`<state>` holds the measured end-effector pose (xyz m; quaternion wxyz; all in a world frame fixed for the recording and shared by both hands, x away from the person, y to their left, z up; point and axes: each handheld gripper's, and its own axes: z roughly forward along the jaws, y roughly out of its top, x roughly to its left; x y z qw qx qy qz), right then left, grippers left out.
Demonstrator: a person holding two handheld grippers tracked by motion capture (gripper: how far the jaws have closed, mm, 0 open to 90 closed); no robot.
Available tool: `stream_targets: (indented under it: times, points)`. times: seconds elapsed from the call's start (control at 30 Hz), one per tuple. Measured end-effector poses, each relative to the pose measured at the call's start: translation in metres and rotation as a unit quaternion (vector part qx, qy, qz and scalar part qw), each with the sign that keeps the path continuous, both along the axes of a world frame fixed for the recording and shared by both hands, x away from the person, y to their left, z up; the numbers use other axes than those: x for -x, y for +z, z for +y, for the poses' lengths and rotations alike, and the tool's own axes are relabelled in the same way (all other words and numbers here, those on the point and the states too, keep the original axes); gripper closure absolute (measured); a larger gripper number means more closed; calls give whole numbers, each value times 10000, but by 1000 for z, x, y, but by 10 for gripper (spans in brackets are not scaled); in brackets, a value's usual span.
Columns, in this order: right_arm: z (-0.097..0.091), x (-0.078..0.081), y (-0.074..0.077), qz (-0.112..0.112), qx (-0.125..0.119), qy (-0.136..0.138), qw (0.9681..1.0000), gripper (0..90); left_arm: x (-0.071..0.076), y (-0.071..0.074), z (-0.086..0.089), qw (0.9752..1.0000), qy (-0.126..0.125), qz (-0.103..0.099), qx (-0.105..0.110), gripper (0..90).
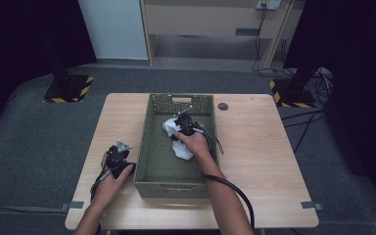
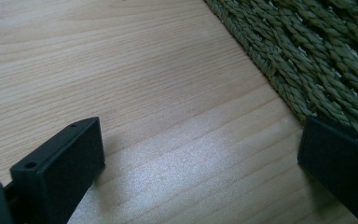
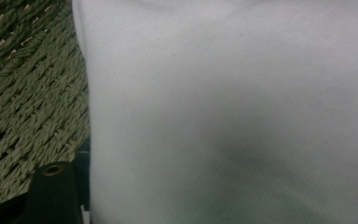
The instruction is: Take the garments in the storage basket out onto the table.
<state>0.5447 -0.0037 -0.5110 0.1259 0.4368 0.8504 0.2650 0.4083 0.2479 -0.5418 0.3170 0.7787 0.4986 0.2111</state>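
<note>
The white cloth (image 1: pixel 176 139) sits bunched inside the green woven basket (image 1: pixel 152 147) — soft, light, floppy, so grab a thick fold. The right gripper (image 1: pixel 182 126) looks clamped on it; the left gripper (image 2: pixel 200 163) rests wide apart on the table (image 2: pixel 121 70).

Cloth (image 1: pixel 178 139) in basket (image 1: pixel 152 147) on table (image 1: pixel 259 147)

The woven basket (image 1: pixel 149 147) walls hem in the white cloth (image 1: pixel 182 149); bare table (image 1: pixel 259 147) lies open on both sides.
</note>
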Motion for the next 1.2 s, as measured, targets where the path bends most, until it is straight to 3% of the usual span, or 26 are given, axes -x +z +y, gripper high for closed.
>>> stream_targets:
  times: [0.17, 0.37, 0.77, 1.2]
  points:
    - [0, 1, 7, -42, 56, 77, 9999, 398, 0, 0, 0, 10000, 0, 1, 0, 0]
    - [-1, 4, 18, -218, -20, 98, 9997, 458, 0, 0, 0, 10000, -1, 1, -1, 0]
    - [-8, 7, 45, -323, -106, -3, 9994, 469, 0, 0, 0, 10000, -2, 1, -4, 0]
    - [-13, 10, 58, -352, -164, -5, 9992, 476, 0, 0, 0, 10000, 11, -8, 13, 0]
